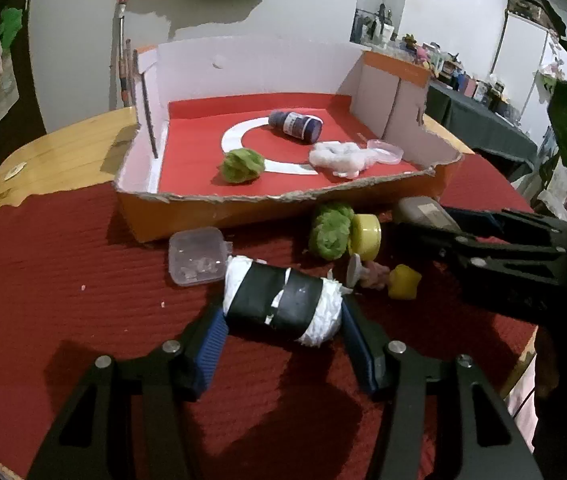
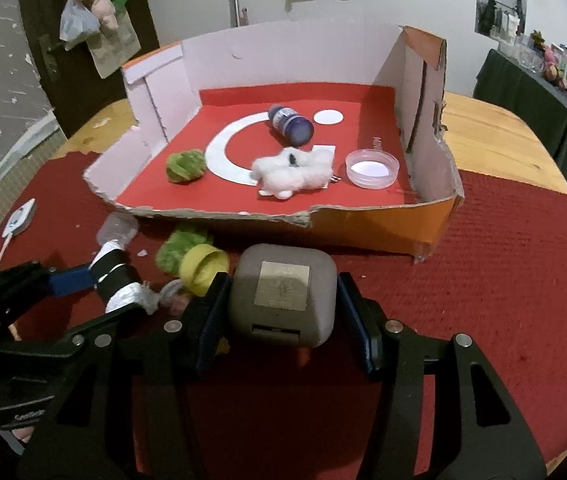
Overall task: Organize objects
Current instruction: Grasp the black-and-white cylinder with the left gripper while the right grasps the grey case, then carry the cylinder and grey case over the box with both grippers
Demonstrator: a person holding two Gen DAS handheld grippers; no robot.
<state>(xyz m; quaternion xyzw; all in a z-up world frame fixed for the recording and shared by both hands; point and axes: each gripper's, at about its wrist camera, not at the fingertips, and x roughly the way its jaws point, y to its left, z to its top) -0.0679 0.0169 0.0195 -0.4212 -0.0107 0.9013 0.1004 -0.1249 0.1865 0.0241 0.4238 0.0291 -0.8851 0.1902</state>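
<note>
A white roll wrapped in black tape (image 1: 283,304) lies on the red mat, and my left gripper (image 1: 283,318) is shut on it, one blue pad against each end. The same roll (image 2: 117,280) shows at the left of the right wrist view. My right gripper (image 2: 283,294) is shut on a grey rounded case (image 2: 283,292), its pads pressed on both sides of it. In the left wrist view that case (image 1: 423,210) sits at the right, between the right gripper's fingers (image 1: 483,236). Behind both stands an orange cardboard box (image 2: 363,226) with a red floor.
Inside the box lie a dark blue bottle (image 2: 289,122), a green pompom (image 2: 185,166), white fluff (image 2: 295,174) and a clear lid (image 2: 371,168). On the mat lie a clear plastic case (image 1: 197,256), a second green pompom (image 1: 329,232), a yellow cap (image 1: 365,236) and a yellow piece (image 1: 403,282).
</note>
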